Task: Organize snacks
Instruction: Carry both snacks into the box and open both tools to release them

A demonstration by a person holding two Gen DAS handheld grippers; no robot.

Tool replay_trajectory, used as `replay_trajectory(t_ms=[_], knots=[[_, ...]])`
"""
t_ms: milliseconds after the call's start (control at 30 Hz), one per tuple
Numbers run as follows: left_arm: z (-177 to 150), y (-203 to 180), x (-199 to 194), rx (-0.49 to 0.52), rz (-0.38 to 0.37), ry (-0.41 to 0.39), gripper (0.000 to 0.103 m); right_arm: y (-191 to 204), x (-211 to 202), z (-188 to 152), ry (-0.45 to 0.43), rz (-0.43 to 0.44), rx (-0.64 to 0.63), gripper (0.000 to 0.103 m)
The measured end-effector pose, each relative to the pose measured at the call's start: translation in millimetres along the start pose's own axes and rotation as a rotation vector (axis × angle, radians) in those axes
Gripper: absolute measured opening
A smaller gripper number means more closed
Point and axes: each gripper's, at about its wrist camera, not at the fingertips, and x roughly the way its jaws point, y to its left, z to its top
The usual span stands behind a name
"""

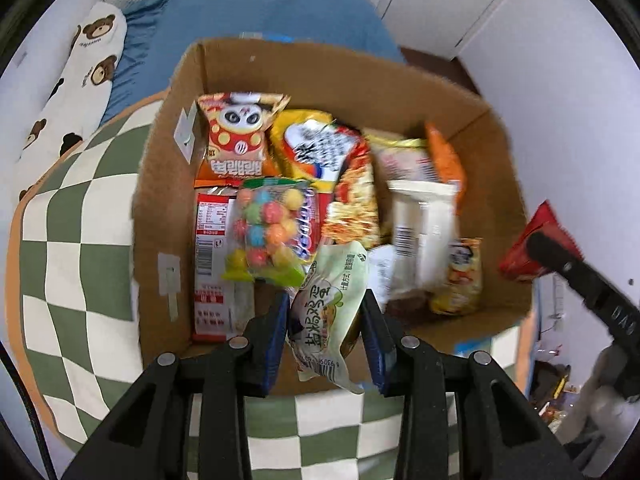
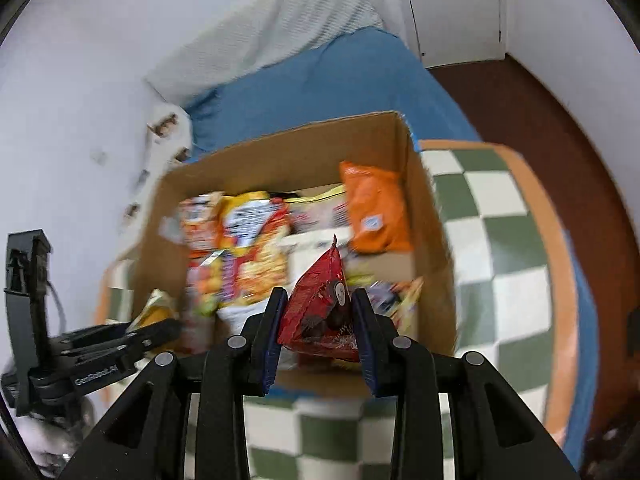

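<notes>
While you hold both claws over the cardboard box (image 1: 168, 200), here's the layout L to R. At 9 o'clock in the left wrist view, the checked blanket (image 1: 80, 240) lies under the box, w/ a bear-print pillow (image 1: 76, 92) at 10 o'clock on the blue sheet (image 1: 256, 16).

Your left gripper (image 1: 325, 312) is clamped on a pale green packet (image 1: 328, 304), both blue pads pressing its sides, at the box's near edge, 6 o'clock. Inside the box: a red-and-white packet (image 1: 210, 264) along the L wall, a bag of coloured candy balls (image 1: 266, 232) lying on it, an orange panda bag (image 1: 238, 140) at 11 o'clock, a noodle pack (image 1: 352, 196) near centre, an orange bag (image 1: 444, 160) at 1 o'clock against the R side. Snacks R of centre are blurred; can't tell what they are.

At 3 o'clock, your right gripper (image 2: 319, 316) is closed on a red packet (image 2: 320, 312), pinched between the pads, hanging above the box's near R part in the right wrist view. Same packet shows just outside the R wall from the left cam. That view is motion-blurred.
</notes>
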Motion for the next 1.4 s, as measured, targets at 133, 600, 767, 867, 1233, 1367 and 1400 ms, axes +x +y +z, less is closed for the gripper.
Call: replay_trajectory(t_ms=[133,600,767,867,1233,1367,1400], knots=[[9.8,4.5,29.1,-0.004,0.083,0.053,0.033,-8.2,33.1,18.2,0.055,-0.047,0.001,0.038],[31.0,17.3,56.8,-0.045,0.088,0.065,0.096,-2.2,76.1,15.4,0.199,-0.177,-0.051,0.100],[43.8,10.6,50.2,-0.043,0.095,0.029,0.099,1.5,71.8,8.8,0.202,-0.206,-0.070,0.100],[44.7,5.8,43.8,-0.033,0.127,0.003,0.099,-0.7,67.3,6.7,0.195,-0.198,-0.057,0.100],[19.7,-3.9,-10.6,-0.015,0.132,-0.115,0.099,4.8,22.2,-12.8,0.096,-0.195,-0.052,0.101],[3.5,-8.6,-32.2,-0.009,0.136,-0.170,0.099,8.5,-3.0,-22.5,0.033,-0.189,-0.056,0.101],[-3.5,-9.2,-40.1,-0.007,0.140,-0.189,0.099,9.1,-10.5,-26.0,0.018,-0.184,-0.054,0.101]])
